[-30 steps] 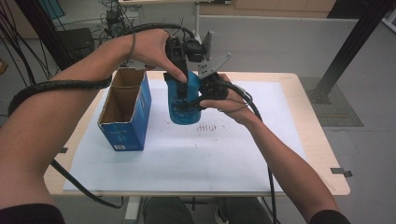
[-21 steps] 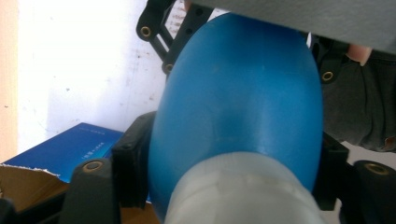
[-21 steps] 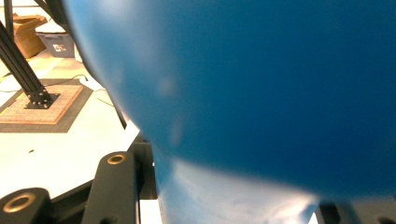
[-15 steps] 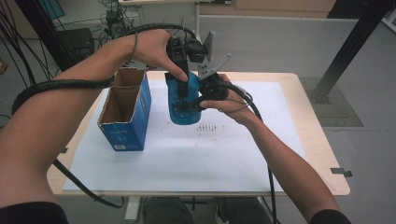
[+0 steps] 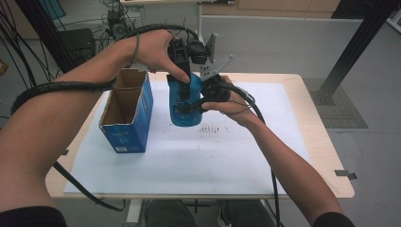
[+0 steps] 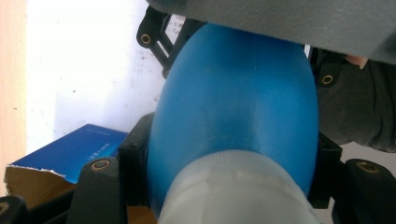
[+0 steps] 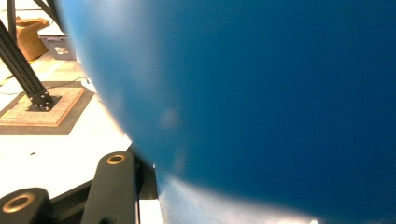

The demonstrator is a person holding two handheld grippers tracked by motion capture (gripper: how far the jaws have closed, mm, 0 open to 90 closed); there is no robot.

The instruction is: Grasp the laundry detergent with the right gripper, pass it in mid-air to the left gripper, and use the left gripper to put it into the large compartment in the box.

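So the blue bottle point(image 5: 183, 105) was hanging in the air over the white sheet point(image 5: 198, 156), pinned from two sides at once. The left gripper point(image 5: 182, 82) came down on it from above, and its jaws had just been closing; in the left gripper view they sat tight on either flank of the bottle point(image 6: 233, 121), right where the blue body narrowed into a pale, whitish neck or cap end nearest the camera. The right gripper point(image 5: 201, 101) was clenched on the lower body from the side, so the bottle point(image 7: 261, 93) bulged out beyond its jaws. My guess was that one side steadied the body so the other could work the top.

The bottle itself was a smooth, matte, rounded thing in solid blue. The open blue carton point(image 5: 125, 113) stood well off to the side, upright, probably its box.
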